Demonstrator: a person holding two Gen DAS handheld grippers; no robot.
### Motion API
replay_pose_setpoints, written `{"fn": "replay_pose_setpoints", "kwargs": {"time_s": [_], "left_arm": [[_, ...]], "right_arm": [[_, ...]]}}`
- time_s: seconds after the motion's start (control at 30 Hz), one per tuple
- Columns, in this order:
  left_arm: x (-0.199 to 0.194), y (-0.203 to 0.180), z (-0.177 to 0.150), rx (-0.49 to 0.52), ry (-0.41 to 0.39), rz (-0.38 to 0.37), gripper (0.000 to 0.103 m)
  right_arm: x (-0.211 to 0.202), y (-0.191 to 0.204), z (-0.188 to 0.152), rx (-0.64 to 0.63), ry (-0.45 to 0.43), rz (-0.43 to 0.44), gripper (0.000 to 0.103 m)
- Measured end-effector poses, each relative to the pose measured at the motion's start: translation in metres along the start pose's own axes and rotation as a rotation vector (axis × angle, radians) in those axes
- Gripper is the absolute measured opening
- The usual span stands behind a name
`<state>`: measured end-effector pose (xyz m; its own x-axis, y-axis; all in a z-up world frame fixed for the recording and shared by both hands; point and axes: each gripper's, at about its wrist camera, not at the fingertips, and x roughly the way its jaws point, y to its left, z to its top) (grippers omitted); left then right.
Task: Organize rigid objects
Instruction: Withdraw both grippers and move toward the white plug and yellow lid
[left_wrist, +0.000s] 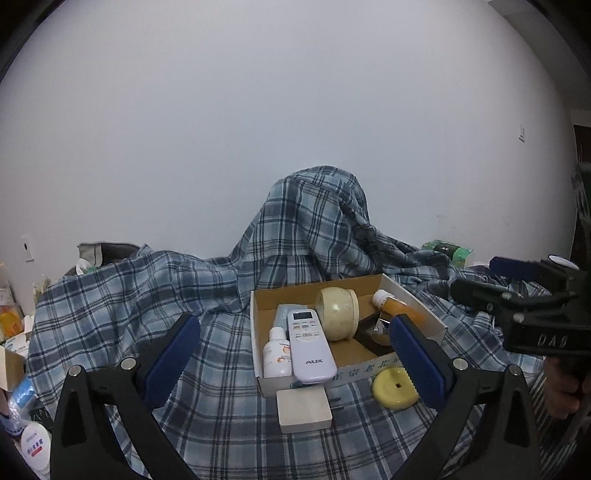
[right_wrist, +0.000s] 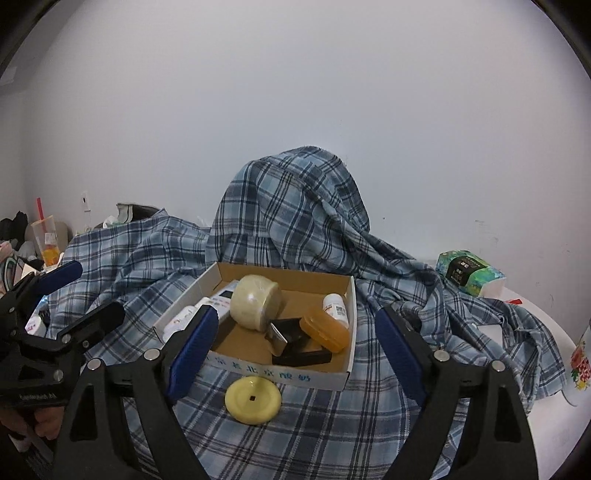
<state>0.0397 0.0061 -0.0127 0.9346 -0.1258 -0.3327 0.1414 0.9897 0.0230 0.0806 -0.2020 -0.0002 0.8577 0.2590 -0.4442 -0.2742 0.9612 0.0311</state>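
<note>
Left wrist: both tools, left (left_wrist: 293, 354) and right (right_wrist: 295, 345), gape empty. Wooden block (left_wrist: 304, 410) and yellow disc (right_wrist: 253, 400) lie near the box (left_wrist: 421, 308); we'd probably square up, then pinch.

a plain white wall (right_wrist: 295, 110) fills the back. a wall socket (right_wrist: 85, 201) sits low at its left. light is dim, even.

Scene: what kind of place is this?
Likely a lived-in home room, not a lab. A plaid cloth covers the worktop against a bare wall; an AC remote lies in a cardboard box; a takeaway drink cup stands amid clutter.
</note>
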Motion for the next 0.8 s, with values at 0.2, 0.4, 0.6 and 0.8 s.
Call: {"fn": "replay_pose_setpoints", "kwargs": {"time_s": [0.2, 0.4, 0.6, 0.8], "left_arm": [[0.003, 0.004, -0.005, -0.021, 0.011, -0.003, 0.103], [0.002, 0.008, -0.005, -0.042, 0.009, 0.0, 0.103], [0.002, 0.01, -0.005, -0.047, 0.004, 0.003, 0.103], [0.003, 0.012, -0.006, -0.059, 0.018, 0.003, 0.103]], "right_arm": [[0.009, 0.003, -0.017, -0.037, 0.001, -0.018, 0.086], [0.009, 0.007, -0.019, -0.061, -0.005, -0.023, 0.088], [0.008, 0.008, -0.019, -0.066, -0.01, -0.021, 0.089], [0.012, 0.008, -0.021, -0.06, 0.014, -0.017, 0.089]]}}
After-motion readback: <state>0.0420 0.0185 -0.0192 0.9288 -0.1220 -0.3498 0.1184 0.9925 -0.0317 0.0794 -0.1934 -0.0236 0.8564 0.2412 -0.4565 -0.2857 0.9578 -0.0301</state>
